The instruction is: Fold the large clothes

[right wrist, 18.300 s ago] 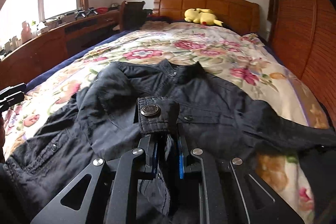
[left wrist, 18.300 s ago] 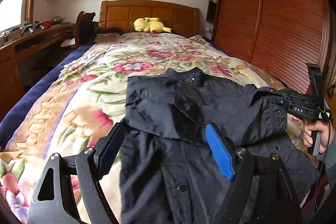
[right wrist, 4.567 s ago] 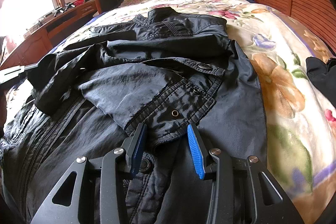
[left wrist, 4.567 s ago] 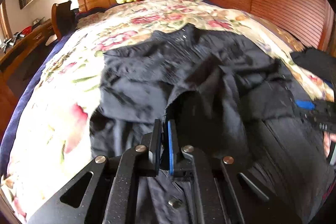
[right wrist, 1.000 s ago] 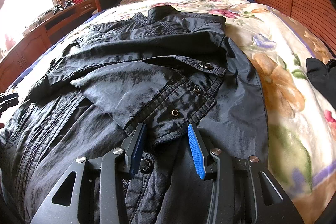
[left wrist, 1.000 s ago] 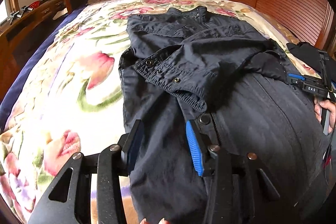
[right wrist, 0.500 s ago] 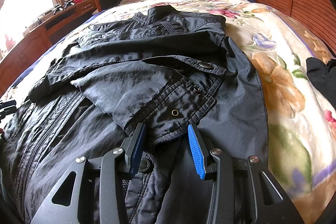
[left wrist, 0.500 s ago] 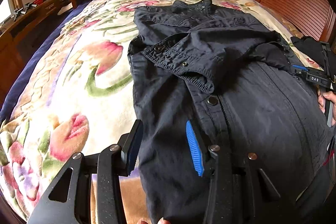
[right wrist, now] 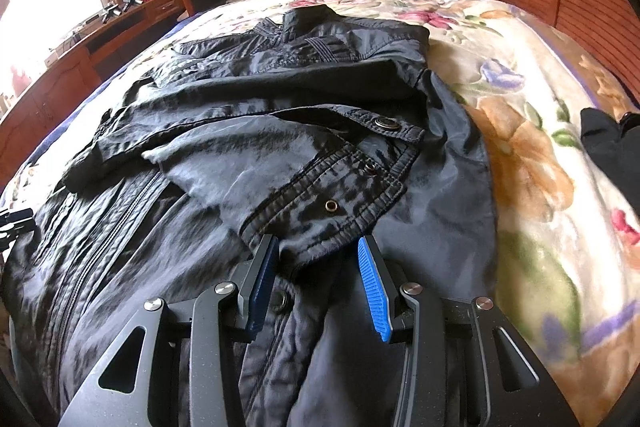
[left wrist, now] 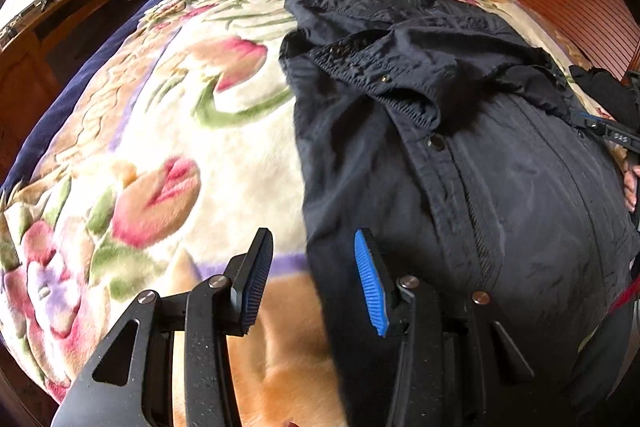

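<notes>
Jacket [right wrist: 248, 163] lies front-up on the bed [left wrist: 168, 147], collar toward the headboard, both sleeves already folded in across the chest, cuffs overlapping near the middle. The body below the sleeves is flat and not yet folded, so the lengthwise fold, hem up toward collar, seems to be what remains. Left tool [left wrist: 312, 279] hangs partly open and empty over the jacket's lower left edge, perhaps just short of the hem. Right tool [right wrist: 316, 287] is likewise partly open, empty, over the lower front.
</notes>
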### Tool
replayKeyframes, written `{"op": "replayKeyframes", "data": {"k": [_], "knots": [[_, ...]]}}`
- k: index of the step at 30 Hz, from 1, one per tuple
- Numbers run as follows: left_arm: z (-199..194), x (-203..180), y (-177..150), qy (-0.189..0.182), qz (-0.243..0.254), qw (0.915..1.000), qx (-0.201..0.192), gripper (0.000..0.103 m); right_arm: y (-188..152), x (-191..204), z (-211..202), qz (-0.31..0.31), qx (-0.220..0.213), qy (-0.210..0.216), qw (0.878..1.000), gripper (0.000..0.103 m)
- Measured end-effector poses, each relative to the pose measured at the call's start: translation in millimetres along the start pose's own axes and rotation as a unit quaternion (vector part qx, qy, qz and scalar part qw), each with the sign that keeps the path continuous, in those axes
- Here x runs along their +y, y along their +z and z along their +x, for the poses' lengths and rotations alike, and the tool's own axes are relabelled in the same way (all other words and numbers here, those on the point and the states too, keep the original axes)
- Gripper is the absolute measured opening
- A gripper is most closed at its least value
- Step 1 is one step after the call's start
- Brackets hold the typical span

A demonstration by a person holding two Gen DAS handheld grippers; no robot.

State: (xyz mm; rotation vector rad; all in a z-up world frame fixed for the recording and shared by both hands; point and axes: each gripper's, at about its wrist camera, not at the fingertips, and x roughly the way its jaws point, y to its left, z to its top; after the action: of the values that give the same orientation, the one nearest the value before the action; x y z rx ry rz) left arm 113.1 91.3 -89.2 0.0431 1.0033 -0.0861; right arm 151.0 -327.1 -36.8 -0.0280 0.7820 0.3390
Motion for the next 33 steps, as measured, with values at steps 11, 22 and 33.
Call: {"op": "replayKeyframes", "data": {"k": [11, 22, 33], "knots": [[27, 14, 3, -0.013, -0.009, 0.9994, 0.032, 0.044, -41, -15, -65, -0.009, 0.015, -0.024, 1.000, 0.043], [24, 5, -4, 0.011, 0.021, 0.9997, -0.002, 0.044, -64, -21, -96, -0.007, 0.031, -0.044, 0.999, 0.043], [5, 10, -17, -0.005, 0.009, 0.9999, 0.000, 0.044, -76, -10, -103, -0.025, 0.043, -0.046, 0.998, 0.043]]}}
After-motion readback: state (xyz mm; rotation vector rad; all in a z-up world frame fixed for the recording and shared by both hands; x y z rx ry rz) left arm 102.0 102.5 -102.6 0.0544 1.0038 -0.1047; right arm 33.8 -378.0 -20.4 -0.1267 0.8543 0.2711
